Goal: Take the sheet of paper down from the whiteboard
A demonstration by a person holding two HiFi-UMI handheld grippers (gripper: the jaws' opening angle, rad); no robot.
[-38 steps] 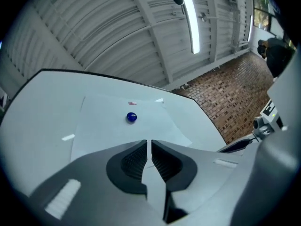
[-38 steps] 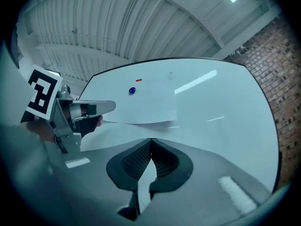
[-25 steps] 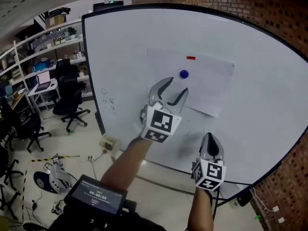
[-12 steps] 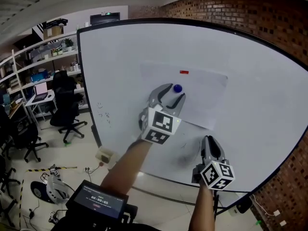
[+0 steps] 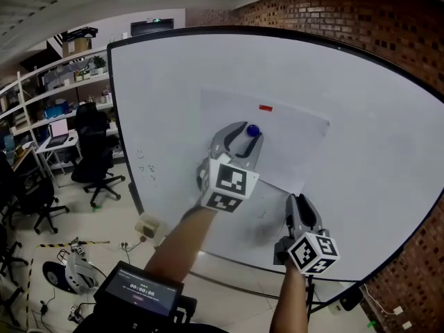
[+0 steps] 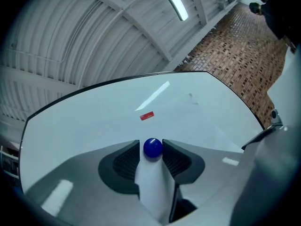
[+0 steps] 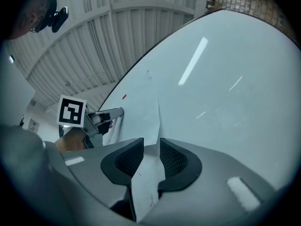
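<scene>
A white sheet of paper (image 5: pixel 288 144) hangs on the whiteboard (image 5: pixel 173 96), held by a red strip magnet (image 5: pixel 266 107) and a round blue magnet (image 5: pixel 252 129). My left gripper (image 5: pixel 242 136) is up against the sheet. Its jaws have just been closing, and the blue magnet (image 6: pixel 153 147) sits pinched between the fingertips, below the red magnet (image 6: pixel 147 116). My right gripper (image 5: pixel 300 205) is lower, at the sheet's bottom corner. Its jaws have just been opening and stand apart in the right gripper view (image 7: pixel 151 150), with the paper's edge (image 7: pixel 143 117) running loose between them.
Office chairs (image 5: pixel 94 151) and shelves (image 5: pixel 55 82) stand at the left, behind the board. A brick wall (image 5: pixel 388 19) runs along the right. A small box (image 5: pixel 149 225) lies on the floor and a device with a screen (image 5: pixel 139 290) is at the bottom.
My left gripper rose to the blue magnet and its jaws narrowed around it. My right gripper rolled, rose a little and opened its jaws at the paper's lower corner.
</scene>
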